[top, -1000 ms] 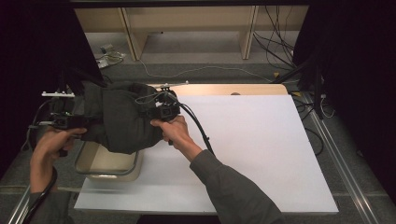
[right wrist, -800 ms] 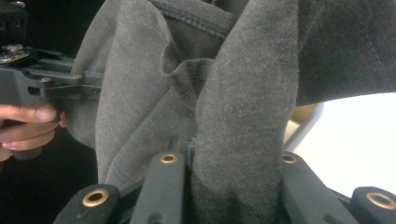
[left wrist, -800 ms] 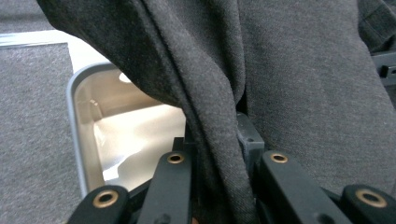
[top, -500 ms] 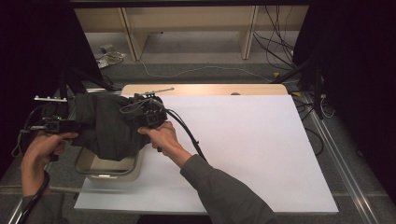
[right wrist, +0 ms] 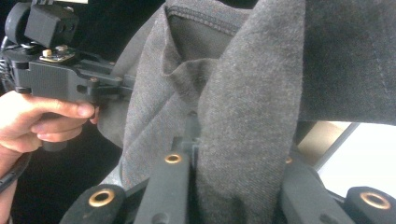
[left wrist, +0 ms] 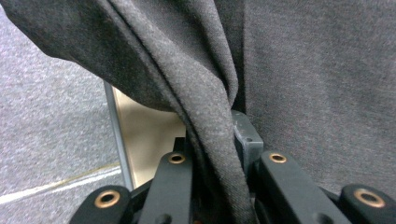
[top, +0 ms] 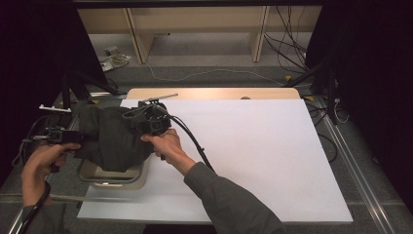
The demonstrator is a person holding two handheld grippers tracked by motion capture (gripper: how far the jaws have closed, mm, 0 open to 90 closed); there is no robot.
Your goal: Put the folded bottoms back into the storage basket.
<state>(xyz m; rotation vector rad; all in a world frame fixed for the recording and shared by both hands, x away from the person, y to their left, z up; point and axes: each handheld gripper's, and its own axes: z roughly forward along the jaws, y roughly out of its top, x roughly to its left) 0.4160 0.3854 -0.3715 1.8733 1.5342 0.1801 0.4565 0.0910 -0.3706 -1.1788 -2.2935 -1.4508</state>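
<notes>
High view: a person's two forearms enter from the near edge. Between both grippers hangs a dark grey garment [top: 114, 139], bunched and held up at the table's left edge, directly above a beige bin [top: 114, 176] with a metal rim. The left gripper [top: 73, 138] grasps the cloth's left side; the left hand [top: 41, 161] holds its handle. The right gripper [top: 146, 122] grasps the cloth's right side, the right hand [top: 165, 145] just behind it. A white sheet [top: 253, 151] covers most of the wooden table [top: 214, 92].

Left gripper view: a thick fold of the grey garment [left wrist: 205, 116] runs down between the two black jaws, which are clenched on it. The beige bin [left wrist: 144, 130] lies behind, over grey floor [left wrist: 51, 126].

Right gripper view: its jaws are clenched on a broad fold of the garment [right wrist: 247, 140]. At far left, the left hand [right wrist: 32, 121] grips the left gripper [right wrist: 126, 86], its tips buried in cloth.
</notes>
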